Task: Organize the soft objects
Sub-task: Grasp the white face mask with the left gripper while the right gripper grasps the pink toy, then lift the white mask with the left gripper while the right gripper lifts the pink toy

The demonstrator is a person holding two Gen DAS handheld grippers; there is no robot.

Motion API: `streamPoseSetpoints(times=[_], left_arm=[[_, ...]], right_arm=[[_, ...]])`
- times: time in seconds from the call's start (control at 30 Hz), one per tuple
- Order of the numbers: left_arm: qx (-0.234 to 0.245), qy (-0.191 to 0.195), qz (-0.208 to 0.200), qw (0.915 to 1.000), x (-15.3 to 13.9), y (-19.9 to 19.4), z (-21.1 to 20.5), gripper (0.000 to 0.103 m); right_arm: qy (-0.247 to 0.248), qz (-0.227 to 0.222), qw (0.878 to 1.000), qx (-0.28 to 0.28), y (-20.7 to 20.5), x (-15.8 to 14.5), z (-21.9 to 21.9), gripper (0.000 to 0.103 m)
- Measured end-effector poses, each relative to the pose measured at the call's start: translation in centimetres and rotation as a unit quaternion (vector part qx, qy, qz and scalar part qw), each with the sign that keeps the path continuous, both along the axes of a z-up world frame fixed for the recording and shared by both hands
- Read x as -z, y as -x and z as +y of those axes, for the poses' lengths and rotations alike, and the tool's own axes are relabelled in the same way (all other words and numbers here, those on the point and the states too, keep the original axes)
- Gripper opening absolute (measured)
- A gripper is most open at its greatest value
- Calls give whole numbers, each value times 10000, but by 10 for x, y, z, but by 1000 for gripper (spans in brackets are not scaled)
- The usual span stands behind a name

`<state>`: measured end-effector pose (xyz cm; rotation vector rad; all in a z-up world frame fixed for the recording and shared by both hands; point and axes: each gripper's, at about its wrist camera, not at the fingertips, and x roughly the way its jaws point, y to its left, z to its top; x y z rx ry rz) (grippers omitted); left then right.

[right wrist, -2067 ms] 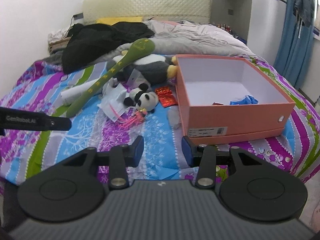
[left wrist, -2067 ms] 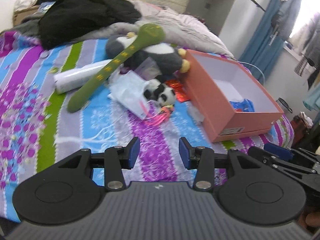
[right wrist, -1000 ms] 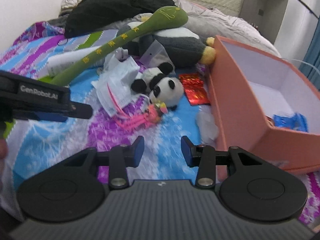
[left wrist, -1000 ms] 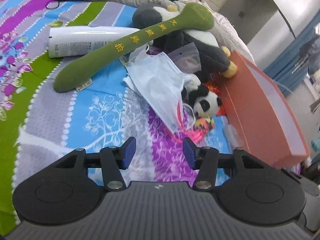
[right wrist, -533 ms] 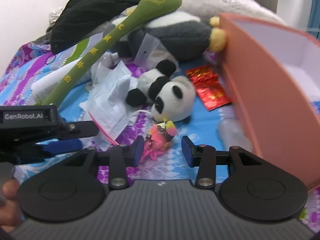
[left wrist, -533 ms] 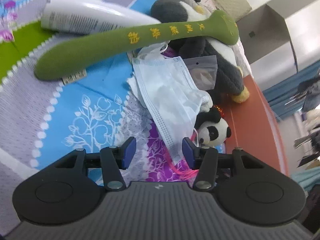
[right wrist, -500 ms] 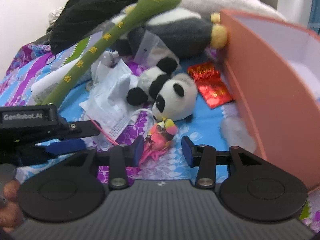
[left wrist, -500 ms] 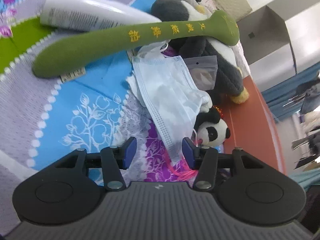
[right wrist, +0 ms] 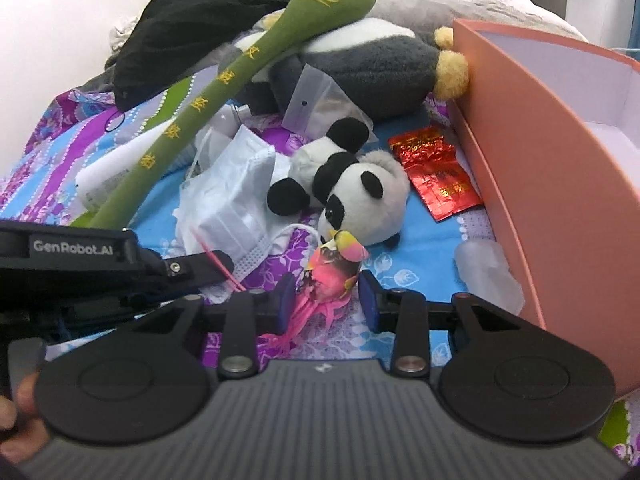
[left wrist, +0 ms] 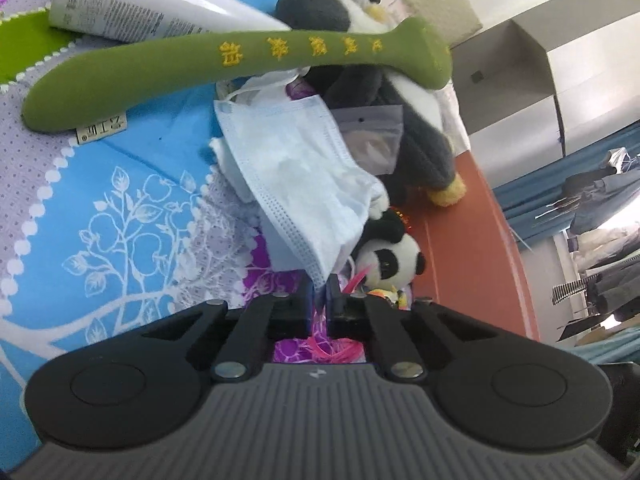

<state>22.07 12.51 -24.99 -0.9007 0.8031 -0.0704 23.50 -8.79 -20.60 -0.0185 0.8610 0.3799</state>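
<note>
A pale blue face mask (left wrist: pixel 296 184) lies crumpled on the patterned bedspread (left wrist: pixel 100 216), and my left gripper (left wrist: pixel 318 298) is shut on its lower corner. In the right wrist view that left gripper (right wrist: pixel 224 266) reaches in from the left to the mask (right wrist: pixel 236 200). A small pink toy (right wrist: pixel 332 268) with trailing pink strands sits between the fingers of my right gripper (right wrist: pixel 326 300), whose jaws are closing around it. Just behind it lies a small panda plush (right wrist: pixel 352 196). A long green plush (right wrist: pixel 224 92) leans on a big grey plush (right wrist: pixel 360 64).
A salmon box (right wrist: pixel 560 160) stands open on the right. Red foil packets (right wrist: pixel 436 172) and a clear crumpled wrapper (right wrist: pixel 488 268) lie beside its wall. A white tube (left wrist: pixel 152 4) and black clothing (right wrist: pixel 192 28) are further back. A hand (right wrist: pixel 16 412) shows at lower left.
Both grippers came down close to the pile. The left jaws went from wide apart to shut on the mask's corner. The right jaws narrowed around the pink toy.
</note>
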Motion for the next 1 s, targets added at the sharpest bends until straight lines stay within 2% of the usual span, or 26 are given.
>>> streamPoseSetpoints(times=[0.13,0.47,0.6,0.77,1.0], left_arm=[[77,-122,-153,9998,-13,10,-4,5],[148,-134,-349,9992,-39,58,1,5],[239,-117,-282,9992,-41,76,-5,5],[446,-399,-197,9980,-47,103,-14,5],[256,-642,18,9976,-54,144,-10,5]], right_arm=[[37,-51,10000,-26,7,-9,-4,38],[153,-130,9998,-64,40,-28,-18,38],[247,-72,9996,-79,51,-29,-24,38],[392,20,9991,-137,62,-28,-30,38],[480,218,9983,-235,70,-23,-32,38]])
